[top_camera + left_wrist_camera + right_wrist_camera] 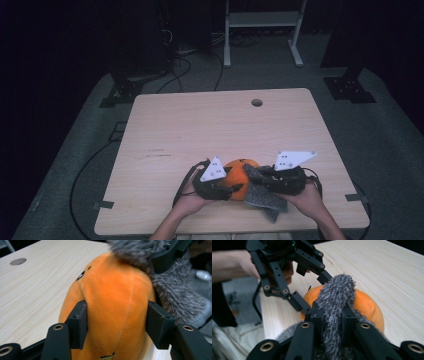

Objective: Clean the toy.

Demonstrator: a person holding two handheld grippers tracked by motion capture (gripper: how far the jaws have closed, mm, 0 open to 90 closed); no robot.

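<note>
Centrally, near the front edge of the pale wooden surface (200,125), an orange plush toy (239,177) sits between the two hand-held grippers. Left gripper (116,322): its fingers (79,323) press against opposite flanks of the orange body, one pad on each side, gripping the toy low on its rounded form; small dark stitched marks show higher up on the orange fabric. Right gripper (331,322): its fingers (317,320) are clamped on a strip of grey furry fabric (334,305) that rises between them and lies against the top of the orange toy. In the high view the grey fabric spreads to the right of the toy and trails down toward the surface's front edge, under the right gripper; each gripper carries a grey three-cornered plate, and the person's hands hold them from below. In the right gripper view the left gripper appears farther off, held in a hand, its fingers straddling the toy. The surface has a round hole (257,102) near its far edge. Beyond it, grey carpet (390,145), loose black cables (175,70) and a white metal frame (262,30) stand in a dark room.
</note>
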